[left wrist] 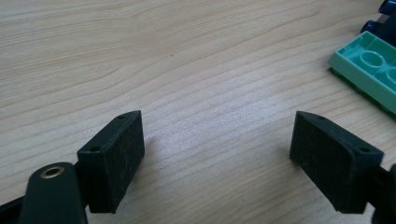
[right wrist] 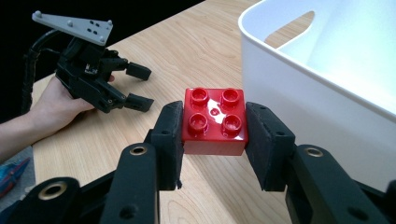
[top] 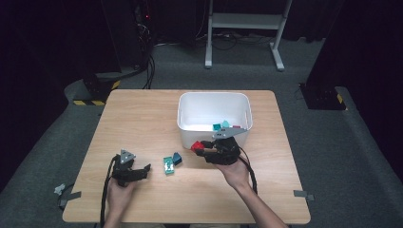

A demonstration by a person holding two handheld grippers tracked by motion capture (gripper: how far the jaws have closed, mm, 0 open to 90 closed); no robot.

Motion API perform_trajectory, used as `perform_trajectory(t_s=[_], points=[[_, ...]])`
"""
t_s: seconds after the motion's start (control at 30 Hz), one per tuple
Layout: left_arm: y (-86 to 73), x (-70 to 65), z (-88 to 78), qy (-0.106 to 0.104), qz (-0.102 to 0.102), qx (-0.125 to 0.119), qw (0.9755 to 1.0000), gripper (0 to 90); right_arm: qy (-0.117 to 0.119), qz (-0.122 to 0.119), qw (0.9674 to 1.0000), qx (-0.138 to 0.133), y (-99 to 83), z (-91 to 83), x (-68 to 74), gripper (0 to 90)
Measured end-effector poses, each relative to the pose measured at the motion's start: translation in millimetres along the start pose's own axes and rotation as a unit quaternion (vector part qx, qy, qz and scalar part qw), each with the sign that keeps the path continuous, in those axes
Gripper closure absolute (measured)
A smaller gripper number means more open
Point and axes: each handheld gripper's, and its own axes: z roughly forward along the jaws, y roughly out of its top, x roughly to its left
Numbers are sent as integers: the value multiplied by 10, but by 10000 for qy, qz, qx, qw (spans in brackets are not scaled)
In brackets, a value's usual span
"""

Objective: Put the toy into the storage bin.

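I have the red brick (right wrist: 215, 121) clamped between the fingers (right wrist: 170, 140) of my right gripper (right wrist: 214, 135), studs up, the pads pressing on its two opposite sides. It hangs clear above the tabletop (top: 142, 114), just beside the near wall of the white bin (top: 214, 111); in the high view the brick (top: 196, 146) sits at the bin's front left corner, outside it. Inside the bin I can make out a few small teal and red pieces against the near wall, too small to tell apart.

To the left of the brick, on the tabletop, lie a light green plate (top: 168, 165) and a dark blue brick (top: 177, 158), touching or nearly so. In the left gripper view the light green plate (left wrist: 369, 67) shows its underside tubes, with the dark blue brick at the far upper edge.

My left gripper (top: 142, 170) rests low over the tabletop, near the light green plate and well apart from the right gripper. Its fingers (left wrist: 114, 158) stand wide apart with bare wood between them, holding nothing.
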Motion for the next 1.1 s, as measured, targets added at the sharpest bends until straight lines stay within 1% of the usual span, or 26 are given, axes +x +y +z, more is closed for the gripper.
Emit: perform_trajectory(t_s=[0.07,0.2,0.3,0.37,0.47,0.6,0.63,0.67,0.7,0.73,0.83,0.87,1.0,1.1], points=[[0,0,0,0,0,0,10000,178,18,66,10000,-10,4,-19,-30,590],[0,0,0,0,-3,3,10000,178,41,45,10000,-70,51,-66,-48,590],[0,-1,0,2,-5,1,10000,178,81,21,9999,-123,126,-109,-45,590],[0,-1,0,2,-3,3,10000,179,71,-45,9998,-165,176,-146,-28,590],[0,-1,0,1,-6,2,10000,179,58,-67,9998,-172,231,-177,-35,590],[0,-1,0,1,-5,2,10000,178,64,2,9997,-232,315,-244,-59,590],[0,0,0,1,-3,4,10000,179,53,11,9997,-250,364,-278,-64,590],[0,-1,0,0,-5,3,10000,179,53,11,9997,-250,364,-278,-64,590],[0,0,0,1,-3,2,10000,179,9,-5,9997,-251,421,-317,-63,590],[0,-1,0,0,-6,4,10000,179,9,-5,9997,-251,421,-317,-63,590],[0,0,0,2,-6,2,10000,178,-58,-24,9997,-227,513,-347,-62,590],[0,-1,0,1,-7,1,10000,178,-90,-60,9997,-216,540,-349,-63,590],[-1,0,-2,4,10,0,10000,179,-176,-75,9997,-182,631,-338,-87,590],[-1,2,-2,-9,5,0,10000,178,-353,-74,9993,-138,694,-314,-138,590]])
